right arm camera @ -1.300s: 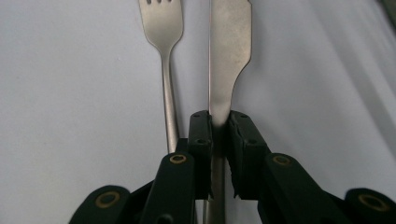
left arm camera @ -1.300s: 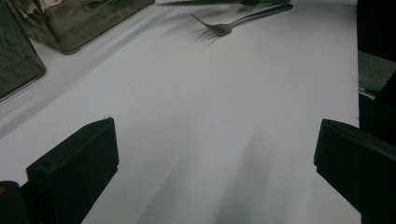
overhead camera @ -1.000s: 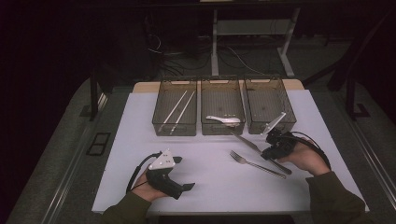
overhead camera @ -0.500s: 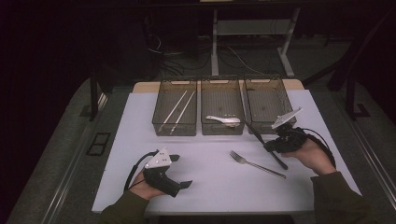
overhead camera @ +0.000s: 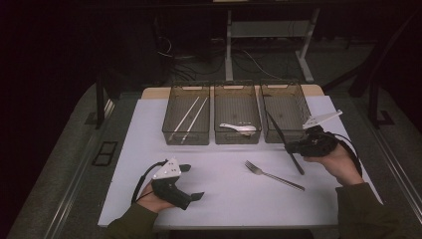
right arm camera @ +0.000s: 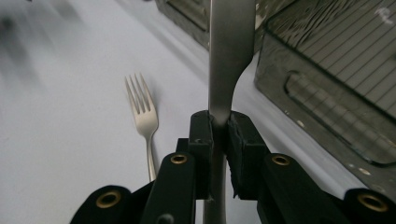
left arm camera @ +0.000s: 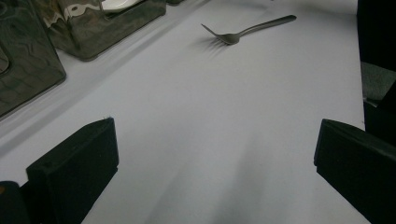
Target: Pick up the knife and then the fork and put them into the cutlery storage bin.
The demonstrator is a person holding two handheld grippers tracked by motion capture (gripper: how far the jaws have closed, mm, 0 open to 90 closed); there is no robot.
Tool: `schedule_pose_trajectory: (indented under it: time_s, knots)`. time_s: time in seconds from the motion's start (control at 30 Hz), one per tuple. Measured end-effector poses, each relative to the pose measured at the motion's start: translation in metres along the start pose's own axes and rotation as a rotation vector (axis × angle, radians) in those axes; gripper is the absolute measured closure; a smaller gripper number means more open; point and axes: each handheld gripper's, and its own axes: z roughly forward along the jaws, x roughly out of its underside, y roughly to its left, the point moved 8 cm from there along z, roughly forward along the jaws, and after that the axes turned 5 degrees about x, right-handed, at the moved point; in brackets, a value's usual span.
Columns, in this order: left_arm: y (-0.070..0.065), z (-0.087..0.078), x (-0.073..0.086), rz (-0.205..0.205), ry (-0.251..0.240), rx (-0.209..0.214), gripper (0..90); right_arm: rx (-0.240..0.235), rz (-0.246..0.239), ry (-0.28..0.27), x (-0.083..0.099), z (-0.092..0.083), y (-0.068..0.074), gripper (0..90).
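One knife [right arm camera: 229, 56] in right claw [right arm camera: 219, 122]

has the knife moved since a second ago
Yes. The knife, clamped in the right tongs, has lifted off the table and swung toward the right-hand bin; the fork stayed.

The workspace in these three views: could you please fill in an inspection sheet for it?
Surface: white mat on the table, flat.
Job's things: knife clamped in the right gripper, lifted near the right bin; fork lying on the mat; chopsticks in the left bin; white spoon in the middle bin.
Clutter: nothing seen.
Grippers: right shut on the knife; left gripper open and empty, low over the mat.
Cables: one trails from each gripper; more on the floor behind the table.
Surroundings: dark room, desk legs beyond the table.
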Motion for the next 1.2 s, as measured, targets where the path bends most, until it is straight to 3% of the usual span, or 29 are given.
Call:
schedule_pose_trajectory:
  time_s: [0.3,0.77,1.2]
  knots:
    - [-0.001,0.001,0.0,0.005,0.001,0.004,0.0,0.027,0.046,-0.1,-0.01,-0.012,-0.011,80.2]
    - [-0.002,0.002,0.0,-0.001,0.001,0.005,0.0,0.057,0.098,-0.187,-0.029,-0.029,-0.03,80.1]
    - [-0.002,0.002,0.0,0.005,0.006,0.007,0.0,0.15,0.107,-0.212,-0.068,-0.034,-0.056,80.2]
